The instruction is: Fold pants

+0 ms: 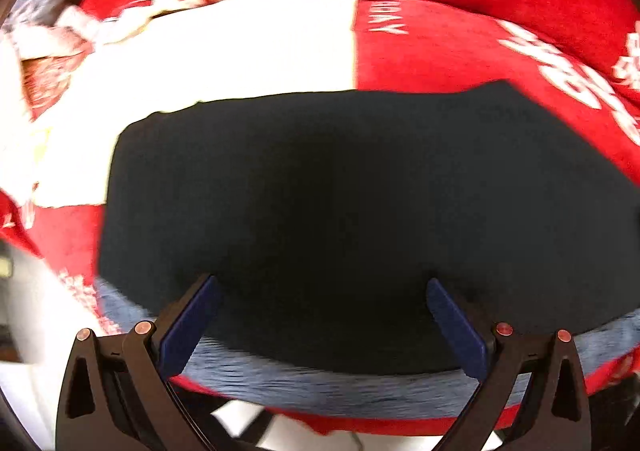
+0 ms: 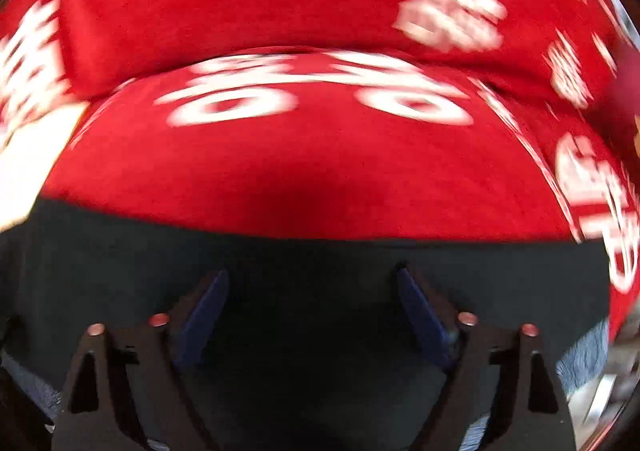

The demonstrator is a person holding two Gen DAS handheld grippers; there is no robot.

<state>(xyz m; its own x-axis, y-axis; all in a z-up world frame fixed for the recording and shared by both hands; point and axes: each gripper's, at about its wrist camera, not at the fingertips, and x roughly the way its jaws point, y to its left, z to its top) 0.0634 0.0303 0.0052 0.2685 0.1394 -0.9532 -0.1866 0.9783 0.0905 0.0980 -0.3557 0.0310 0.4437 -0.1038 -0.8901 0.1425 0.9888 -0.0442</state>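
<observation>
Under both of my claws spreads a red blanket (image 1: 460,63) with white lettering, one white panel (image 1: 248,51) of it ahead and to the left of my left claw. On it lie the dark pants (image 1: 320,187), a compact, flat block directly ahead of the left claw (image 1: 322,283) and running beneath it; they look already folded at least once. A grey-blue ribbed edge (image 1: 320,387) peeks out below the near side, just under the left claw's pads.

My left claw stands wide apart, holding nothing. My right claw (image 2: 312,275) is likewise spread and empty, over the dark cloth, with the far edge just ahead of its tips.

For a clean next fold I would pinch every layer at one edge, both claws level, then carry it over evenly.
</observation>
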